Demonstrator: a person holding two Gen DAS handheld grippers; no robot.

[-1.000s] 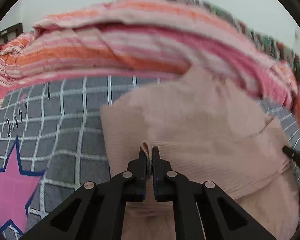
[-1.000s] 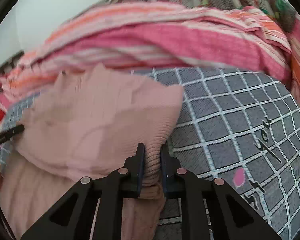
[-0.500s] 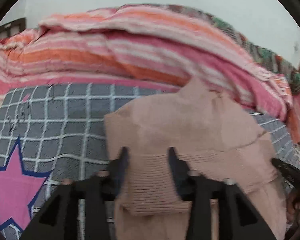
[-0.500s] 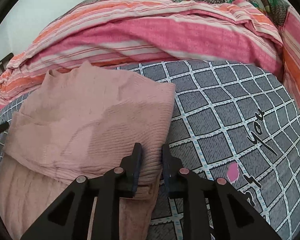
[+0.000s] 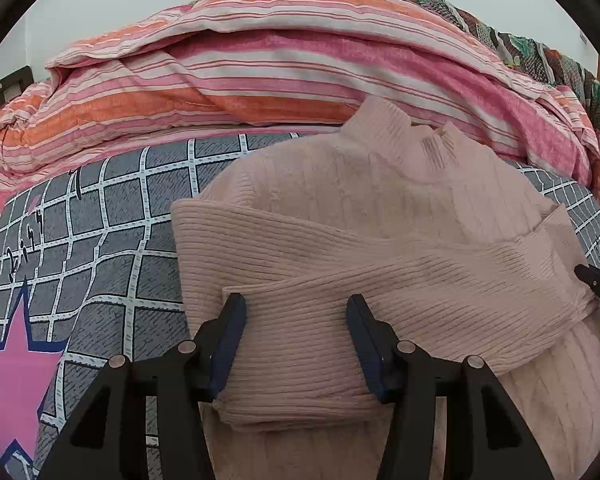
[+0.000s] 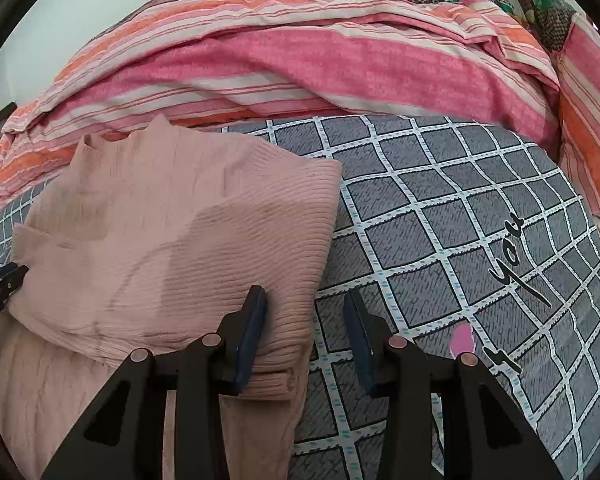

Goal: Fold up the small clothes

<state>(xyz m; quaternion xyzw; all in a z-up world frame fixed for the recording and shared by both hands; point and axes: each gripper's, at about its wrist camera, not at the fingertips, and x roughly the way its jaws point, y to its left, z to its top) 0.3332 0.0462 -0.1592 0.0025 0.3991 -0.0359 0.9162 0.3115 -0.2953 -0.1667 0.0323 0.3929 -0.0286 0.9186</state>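
Left wrist view: the left tongs (image 5: 296,338) are spread over the pink ribbed knit sweater (image 5: 380,248), unclamped; the right tongs (image 6: 305,332) are opening, straddling its edge on the grey checked bedsheet (image 6: 440,208).

Both your wrist views are bright, evenly lit, soft daylight. No glare. Sharp focus throughout. Faint gripper shadow falls across the pink sweater (image 6: 172,232) in your right view. Heavy fisheye bowing: the checked bedsheet (image 6: 440,208) grid curves outward; black vignette rings each frame's corners.
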